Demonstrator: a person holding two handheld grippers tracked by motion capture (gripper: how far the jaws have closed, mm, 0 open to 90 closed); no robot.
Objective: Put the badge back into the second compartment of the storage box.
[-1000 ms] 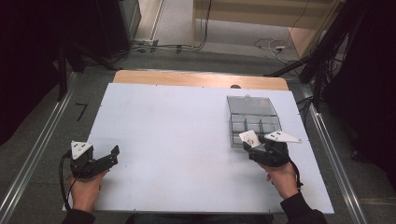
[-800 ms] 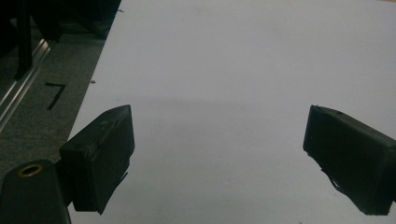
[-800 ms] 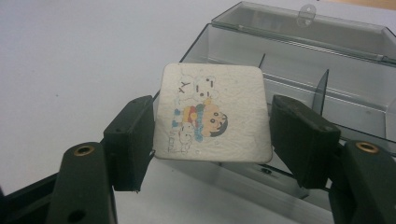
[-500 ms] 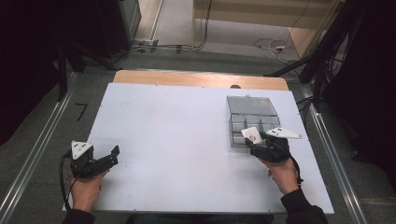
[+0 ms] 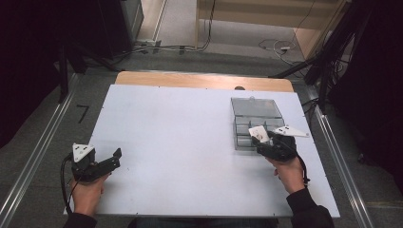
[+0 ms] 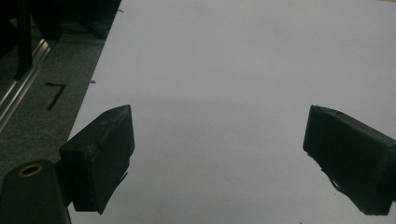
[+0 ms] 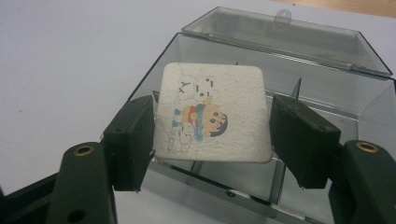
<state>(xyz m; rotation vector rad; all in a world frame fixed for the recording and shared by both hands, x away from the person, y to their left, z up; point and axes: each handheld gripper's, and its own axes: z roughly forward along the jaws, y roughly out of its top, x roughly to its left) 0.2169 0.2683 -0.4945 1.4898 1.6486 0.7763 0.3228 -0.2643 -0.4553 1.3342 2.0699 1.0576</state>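
- Over at the left, the left gripper (image 5: 112, 158) sits near the table's (image 5: 190, 142) seven-o'clock corner, jaws spread wide with nothing but bare white surface between them.
- Moving across, the middle of the table is plain white, no objects on it.
- Now the right side: the right gripper (image 5: 264, 142) hovers at about four o'clock, closed on a small square card (image 7: 212, 112) with a cartoon print, pinched by its two opposite edges.
- The card hangs just over the near edge of the clear compartment box (image 5: 256, 124), whose lid lies open toward twelve o'clock.
- My read: that card is light, thin and fairly stiff, with a slightly textured face, so it should not slip much.
- Edge-to-edge is the sensible hold, as here; squeeze too hard and it may bow or pop out.
- The box's thin dividers look tight, so the card probably needs tilting to drop in cleanly.
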